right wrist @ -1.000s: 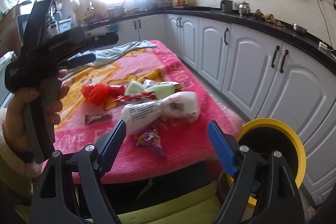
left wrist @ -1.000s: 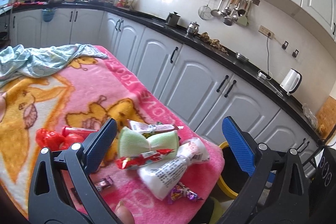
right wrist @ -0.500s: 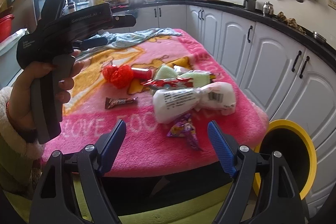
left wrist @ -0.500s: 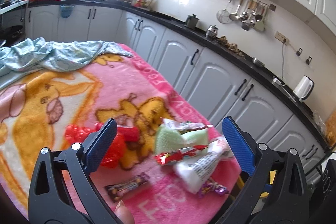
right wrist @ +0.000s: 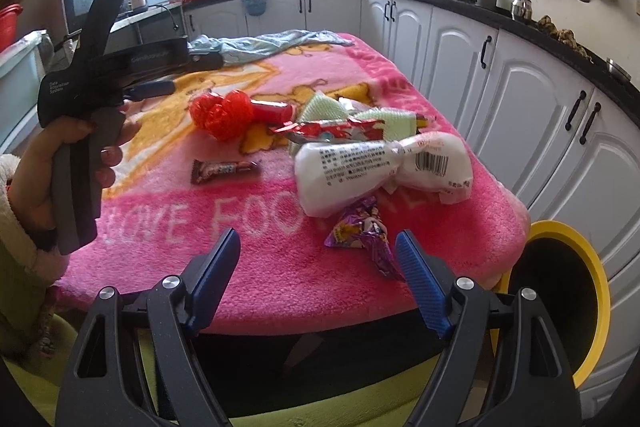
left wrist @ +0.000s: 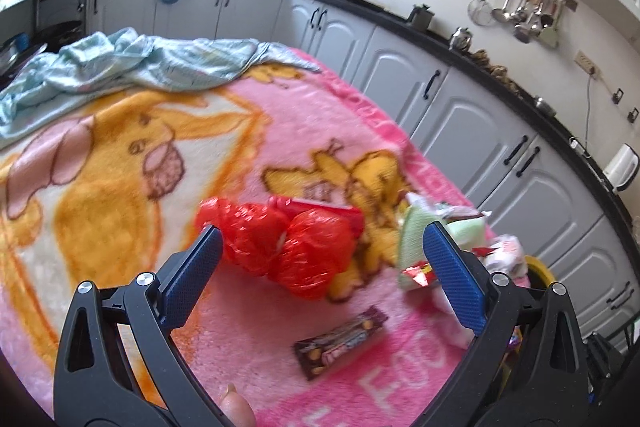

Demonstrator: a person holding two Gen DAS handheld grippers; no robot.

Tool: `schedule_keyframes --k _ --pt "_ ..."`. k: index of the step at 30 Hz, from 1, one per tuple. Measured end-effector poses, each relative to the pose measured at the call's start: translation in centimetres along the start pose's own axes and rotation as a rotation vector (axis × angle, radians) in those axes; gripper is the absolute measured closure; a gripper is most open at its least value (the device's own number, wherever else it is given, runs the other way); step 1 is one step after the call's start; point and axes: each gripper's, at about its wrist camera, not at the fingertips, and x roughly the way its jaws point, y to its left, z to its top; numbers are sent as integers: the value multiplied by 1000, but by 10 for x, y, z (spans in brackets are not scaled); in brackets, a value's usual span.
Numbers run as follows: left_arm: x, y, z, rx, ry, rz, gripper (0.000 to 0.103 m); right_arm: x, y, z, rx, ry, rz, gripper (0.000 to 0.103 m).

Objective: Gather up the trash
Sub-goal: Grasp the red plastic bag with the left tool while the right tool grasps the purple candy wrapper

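Left wrist view puts our left gripper (left wrist: 318, 267) nearest of all, jaws spread wide with nothing between the pads. Just beyond its tips lies the chocolate bar wrapper (left wrist: 340, 341), and past that the crumpled red plastic bag (left wrist: 288, 247), both on the pink blanket (left wrist: 120, 207). From the right wrist, our right gripper (right wrist: 318, 275) also stands wide open and empty, hanging over the near edge of the table. The purple candy wrapper (right wrist: 362, 233) lies just ahead of its right finger, then the white twisted bag (right wrist: 380, 171), the red foil wrapper (right wrist: 332, 129) and the green cloth (right wrist: 320, 109) behind. The yellow-rimmed bin (right wrist: 592, 255) stands beside the table's right corner, lower than the top.

We judge nothing is collected yet. For the left, we should centre the red bag between the pads and come down onto its bulk, since thin plastic slips if pinched at an edge. For the right, the purple wrapper lies flat on soft pile; we should press the fingers slightly into the blanket before closing, then carry it across to the bin.
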Motion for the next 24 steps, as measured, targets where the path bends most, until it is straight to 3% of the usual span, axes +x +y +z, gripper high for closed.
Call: schedule_keyframes --k 17,19,24 --pt "59 15 -16 -40 147 58 11 45 -32 -1 67 65 -22 26" --pt "65 22 -17 -80 167 39 19 48 -34 -3 71 74 -18 26" --pt "67 31 -17 -120 171 16 39 51 -38 -4 72 80 -15 44"
